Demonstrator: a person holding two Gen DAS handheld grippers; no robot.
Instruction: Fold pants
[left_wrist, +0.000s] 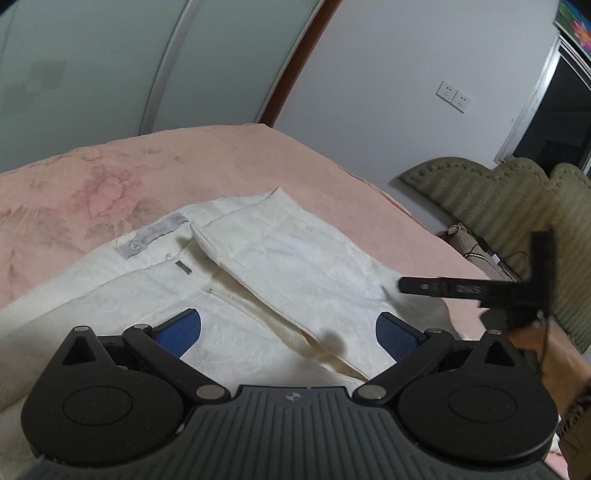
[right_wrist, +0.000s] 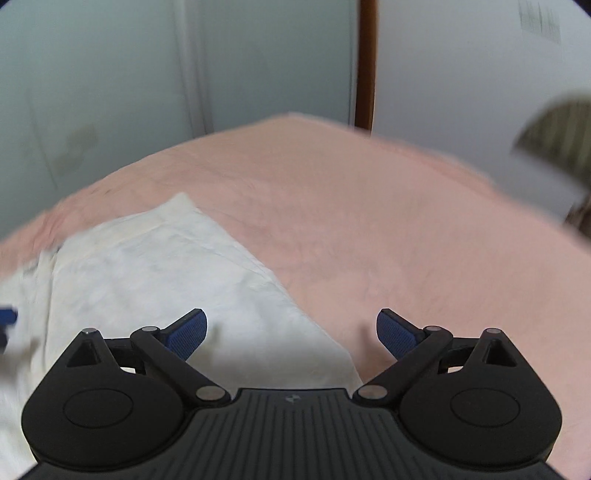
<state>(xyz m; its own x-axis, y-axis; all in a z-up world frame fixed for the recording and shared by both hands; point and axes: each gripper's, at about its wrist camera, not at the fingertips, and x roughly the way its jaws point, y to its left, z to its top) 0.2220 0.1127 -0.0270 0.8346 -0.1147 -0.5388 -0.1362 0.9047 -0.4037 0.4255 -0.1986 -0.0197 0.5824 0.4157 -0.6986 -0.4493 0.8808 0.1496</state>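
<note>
Left tongs (left_wrist: 288, 328) are released, blue pads (left_wrist: 183, 332) spread wide, nothing between them; they hover low over the white pants (left_wrist: 258, 295), near the fly and crotch seam. Right tongs (right_wrist: 291, 330) are also released and empty, straddling the right side edge of the pants (right_wrist: 166, 280), one pad over cloth, the other over bare blanket; contact with the fabric cannot be told from either view; the right view is blurred.

The pants lie spread on the pink blanket (left_wrist: 258, 166) of the bed, waistband at the far end, fly open, grey label (left_wrist: 147, 240) and metal clasp (left_wrist: 183, 267) showing inside the waist; the right front flap is turned over along the zipper.

Judged step: getting a grip for the first fold, likely a lengthwise fold, one leg onto the other. To do it well, each tong should pinch both layers at the side edge, one near the waist and one lower down; lift only slightly and carry across evenly so the slack cloth does not bunch; closing the fly flap first would give a flatter fold.

Containers: none seen.

Farther off: green headboard (left_wrist: 498, 192), wall socket (left_wrist: 453, 96), frosted wardrobe doors (left_wrist: 110, 55).
</note>
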